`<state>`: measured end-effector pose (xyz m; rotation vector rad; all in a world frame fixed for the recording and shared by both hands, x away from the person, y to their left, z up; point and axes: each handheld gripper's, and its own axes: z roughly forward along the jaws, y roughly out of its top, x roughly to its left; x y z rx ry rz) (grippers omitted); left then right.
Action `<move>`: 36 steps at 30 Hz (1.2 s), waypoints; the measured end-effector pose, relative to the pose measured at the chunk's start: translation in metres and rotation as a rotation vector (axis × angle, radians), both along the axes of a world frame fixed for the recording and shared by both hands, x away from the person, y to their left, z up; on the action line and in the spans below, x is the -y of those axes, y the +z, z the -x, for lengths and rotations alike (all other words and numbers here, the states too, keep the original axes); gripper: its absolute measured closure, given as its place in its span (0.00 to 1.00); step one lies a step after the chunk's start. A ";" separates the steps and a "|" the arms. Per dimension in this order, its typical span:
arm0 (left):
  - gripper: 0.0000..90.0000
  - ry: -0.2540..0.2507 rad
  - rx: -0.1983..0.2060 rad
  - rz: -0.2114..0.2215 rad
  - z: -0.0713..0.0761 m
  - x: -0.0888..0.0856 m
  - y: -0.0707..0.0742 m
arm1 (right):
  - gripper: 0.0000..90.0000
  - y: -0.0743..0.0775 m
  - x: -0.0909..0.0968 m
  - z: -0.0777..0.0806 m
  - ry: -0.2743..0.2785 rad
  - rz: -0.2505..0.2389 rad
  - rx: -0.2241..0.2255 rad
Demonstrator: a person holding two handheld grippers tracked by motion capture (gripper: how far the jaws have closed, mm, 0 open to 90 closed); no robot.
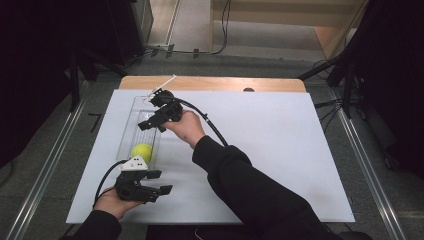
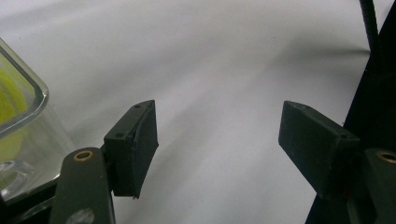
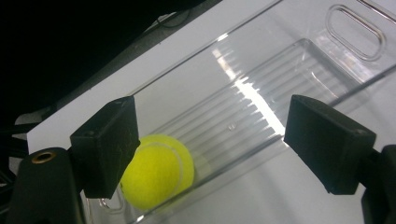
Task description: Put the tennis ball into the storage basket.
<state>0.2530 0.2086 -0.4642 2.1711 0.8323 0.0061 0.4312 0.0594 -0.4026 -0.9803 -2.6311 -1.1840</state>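
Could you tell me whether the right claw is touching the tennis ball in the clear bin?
Apart. The high view shows the right claw held open over the far part of the clear bin, with bare bin floor between it and the tennis ball at the near end.

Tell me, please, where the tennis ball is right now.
In the high view the tennis ball lies inside the clear tray, at its near end on the table's left side, just beyond the left gripper.

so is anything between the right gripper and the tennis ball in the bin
Nothing visible. The right gripper hangs open over the clear bin, and the tennis ball lies uncovered at the bin's near end.
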 end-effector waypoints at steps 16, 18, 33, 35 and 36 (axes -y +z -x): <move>0.32 0.003 -0.003 -0.001 0.000 0.000 0.000 | 0.25 0.003 0.035 0.004 -0.015 0.009 -0.007; 0.32 0.003 -0.004 0.000 0.000 0.000 0.000 | 0.27 0.003 0.037 0.006 -0.015 0.012 -0.012; 0.32 0.006 -0.009 -0.001 0.000 0.000 -0.001 | 0.27 0.000 0.053 0.015 -0.002 0.033 -0.016; 0.32 0.007 -0.009 -0.001 0.000 0.000 -0.001 | 0.28 -0.001 0.056 0.016 0.002 0.033 -0.011; 0.32 0.007 -0.008 -0.001 0.000 0.000 -0.001 | 0.28 -0.001 0.057 0.017 0.005 0.035 -0.013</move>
